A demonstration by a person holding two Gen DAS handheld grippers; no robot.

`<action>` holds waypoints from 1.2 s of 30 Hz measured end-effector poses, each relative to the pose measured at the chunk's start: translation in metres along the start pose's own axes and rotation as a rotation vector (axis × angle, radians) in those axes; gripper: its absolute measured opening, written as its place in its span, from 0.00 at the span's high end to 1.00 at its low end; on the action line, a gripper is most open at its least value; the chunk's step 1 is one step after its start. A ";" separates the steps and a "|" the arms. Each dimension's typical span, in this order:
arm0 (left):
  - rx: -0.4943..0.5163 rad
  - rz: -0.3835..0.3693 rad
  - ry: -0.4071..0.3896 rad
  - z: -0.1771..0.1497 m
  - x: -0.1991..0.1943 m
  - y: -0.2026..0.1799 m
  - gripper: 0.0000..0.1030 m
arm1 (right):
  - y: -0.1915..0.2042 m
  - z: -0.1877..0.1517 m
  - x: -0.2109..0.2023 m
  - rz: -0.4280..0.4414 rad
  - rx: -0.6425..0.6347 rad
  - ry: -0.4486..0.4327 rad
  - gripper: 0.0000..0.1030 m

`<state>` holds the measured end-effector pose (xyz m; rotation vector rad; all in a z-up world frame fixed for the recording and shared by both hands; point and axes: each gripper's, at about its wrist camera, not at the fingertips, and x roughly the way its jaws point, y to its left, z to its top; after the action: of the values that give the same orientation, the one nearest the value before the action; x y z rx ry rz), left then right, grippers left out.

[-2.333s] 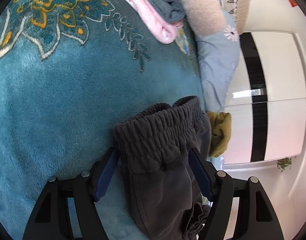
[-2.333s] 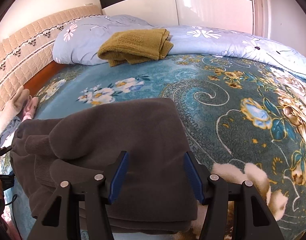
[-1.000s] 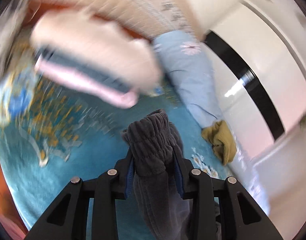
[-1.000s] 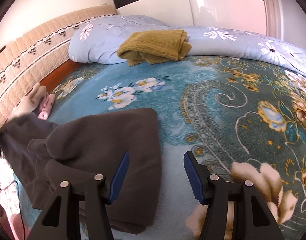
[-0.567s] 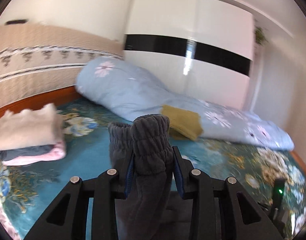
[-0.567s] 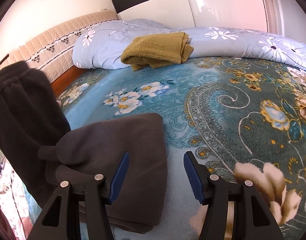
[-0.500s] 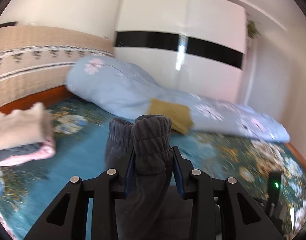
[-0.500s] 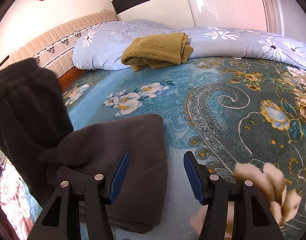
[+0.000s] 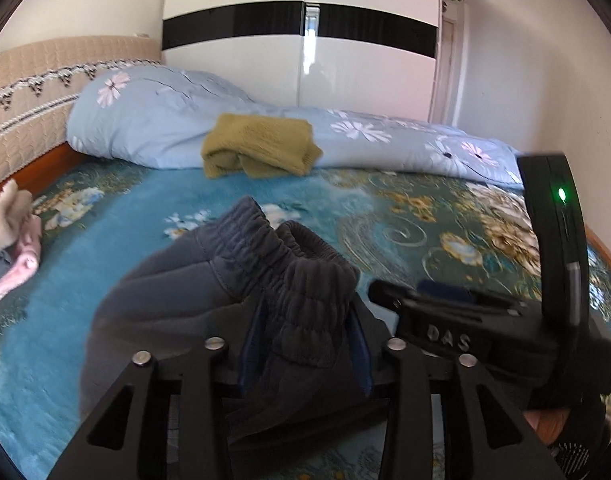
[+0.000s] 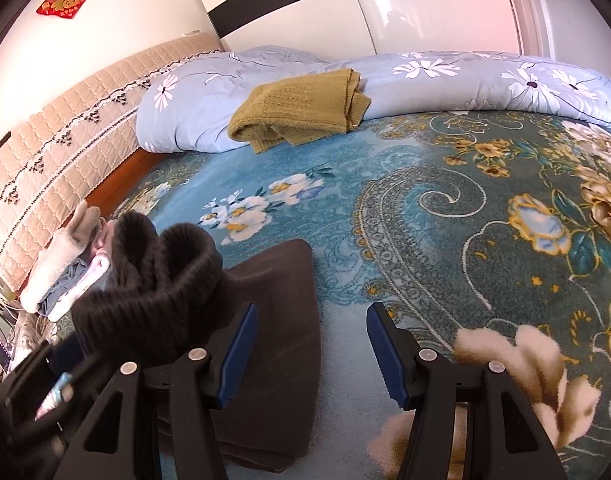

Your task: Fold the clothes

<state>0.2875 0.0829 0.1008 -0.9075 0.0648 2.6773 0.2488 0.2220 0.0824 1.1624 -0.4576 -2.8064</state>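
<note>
Left gripper [image 9: 305, 336] clamping dark grey elastic-waist trousers [image 9: 281, 280] | right gripper [image 10: 311, 350] wide, empty | risk: my bunched waistband drops crooked, spoiling fold

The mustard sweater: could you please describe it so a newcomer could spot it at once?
Find the pale blue flowered duvet along the bed's far edge, below the wardrobe. The mustard sweater lies folded on it, the only yellow-green knit; the other clothes are grey, pink or cream.
</note>
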 end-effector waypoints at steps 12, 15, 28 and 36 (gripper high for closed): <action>-0.160 -0.162 -0.017 0.016 -0.046 0.046 0.43 | -0.005 -0.001 0.002 -0.040 -0.006 0.003 0.41; -0.198 -0.166 -0.078 0.022 -0.065 0.069 0.41 | -0.005 -0.002 0.004 -0.057 -0.012 0.009 0.41; -0.713 0.033 -0.005 -0.055 -0.028 0.233 0.38 | -0.019 -0.005 0.018 -0.103 0.025 0.045 0.41; -0.673 -0.115 0.078 -0.095 0.009 0.211 0.38 | -0.025 -0.001 -0.003 -0.015 0.123 -0.029 0.41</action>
<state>0.2711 -0.1288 0.0075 -1.1472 -0.8869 2.5716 0.2527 0.2466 0.0764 1.1522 -0.6346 -2.8477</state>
